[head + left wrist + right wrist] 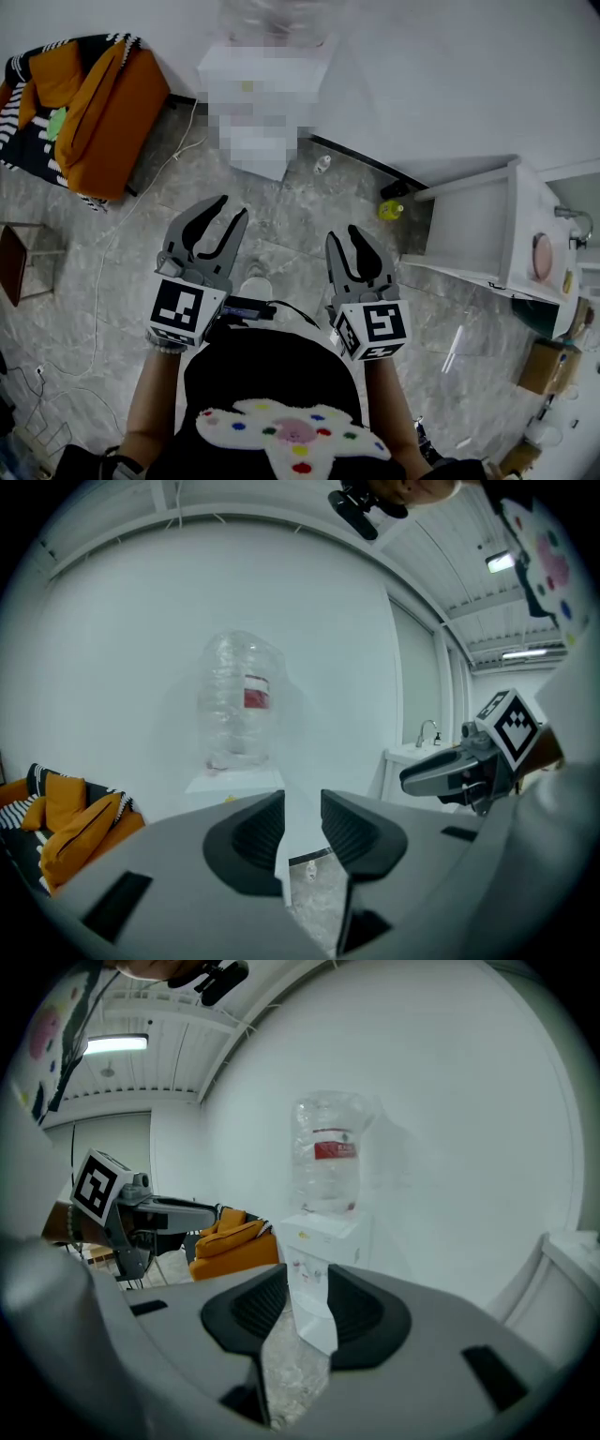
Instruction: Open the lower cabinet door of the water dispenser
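Water dispenser (326,1234) top centre of head view, against white wall, clear bottle (330,1168) on top. Lower cabinet door (317,1326) closed. Left gripper (231,210) and right gripper (342,234) side by side at frame centre, well short of dispenser; both have jaws spread, nothing between. Orange sofa (105,117) upper left, on marble floor (281,225).
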Demonstrator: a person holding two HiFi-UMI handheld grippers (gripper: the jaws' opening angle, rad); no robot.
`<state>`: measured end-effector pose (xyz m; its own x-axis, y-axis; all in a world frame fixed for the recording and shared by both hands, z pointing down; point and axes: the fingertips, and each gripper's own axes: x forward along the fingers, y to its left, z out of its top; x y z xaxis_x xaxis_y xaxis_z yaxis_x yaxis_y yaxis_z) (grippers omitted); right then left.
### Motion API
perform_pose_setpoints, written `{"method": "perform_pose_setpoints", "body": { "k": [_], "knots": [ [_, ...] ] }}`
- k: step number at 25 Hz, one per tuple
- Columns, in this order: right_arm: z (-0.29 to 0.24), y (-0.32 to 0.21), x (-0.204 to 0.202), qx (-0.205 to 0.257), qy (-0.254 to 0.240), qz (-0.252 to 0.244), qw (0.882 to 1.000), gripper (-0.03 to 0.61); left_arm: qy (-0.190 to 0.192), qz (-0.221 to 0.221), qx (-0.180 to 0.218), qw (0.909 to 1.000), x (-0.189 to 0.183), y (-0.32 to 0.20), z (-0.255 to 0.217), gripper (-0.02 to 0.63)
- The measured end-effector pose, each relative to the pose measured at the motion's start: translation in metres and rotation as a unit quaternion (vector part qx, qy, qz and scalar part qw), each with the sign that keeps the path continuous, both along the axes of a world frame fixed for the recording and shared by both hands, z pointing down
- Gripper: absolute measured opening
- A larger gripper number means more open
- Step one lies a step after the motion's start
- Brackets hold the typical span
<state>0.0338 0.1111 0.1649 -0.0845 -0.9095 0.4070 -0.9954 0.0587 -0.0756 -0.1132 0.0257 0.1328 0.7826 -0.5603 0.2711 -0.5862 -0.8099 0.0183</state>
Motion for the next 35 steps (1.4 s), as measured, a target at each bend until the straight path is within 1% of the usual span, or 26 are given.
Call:
{"method": "perform_pose_setpoints", "body": {
  "k": [5,9,11,12,16,22,29,31,35],
  "knots": [
    [0.004,-0.032,-0.005,0.000,0.001,-0.003,1.000,0.120,-0.002,0.003,-0.001,1.0000,-0.003,-0.030,0.005,0.130],
    [0.004,-0.047,-0.006,-0.009,0.008,0.002,1.000,0.120,0.000,0.003,-0.004,1.0000,-0.006,-0.046,0.010,0.129],
    [0.004,-0.052,-0.005,-0.001,0.012,0.005,1.000,0.120,0.001,0.004,-0.006,1.0000,-0.008,-0.050,0.011,0.129],
    [0.004,-0.054,-0.005,0.000,0.013,0.006,1.000,0.120,0.000,0.005,-0.006,1.0000,-0.008,-0.052,0.013,0.129],
    [0.011,-0.053,-0.011,-0.023,0.009,0.004,1.000,0.120,-0.010,0.009,-0.009,0.9999,-0.009,-0.058,0.023,0.129],
    [0.018,-0.057,-0.011,-0.033,0.007,-0.011,0.999,0.120,-0.006,0.002,-0.013,0.9999,-0.006,-0.063,0.026,0.129],
    [0.020,-0.079,0.003,-0.024,0.010,-0.042,0.999,0.120,0.006,-0.026,-0.019,0.9995,0.002,-0.074,0.023,0.126],
    [0.020,-0.084,0.011,-0.018,0.014,-0.048,0.999,0.120,0.001,-0.029,-0.021,0.9993,0.007,-0.075,0.026,0.126],
    [0.029,-0.087,0.027,-0.028,0.014,-0.059,0.998,0.120,-0.011,-0.034,-0.019,0.9992,0.021,-0.076,0.032,0.126]
  ]
}}
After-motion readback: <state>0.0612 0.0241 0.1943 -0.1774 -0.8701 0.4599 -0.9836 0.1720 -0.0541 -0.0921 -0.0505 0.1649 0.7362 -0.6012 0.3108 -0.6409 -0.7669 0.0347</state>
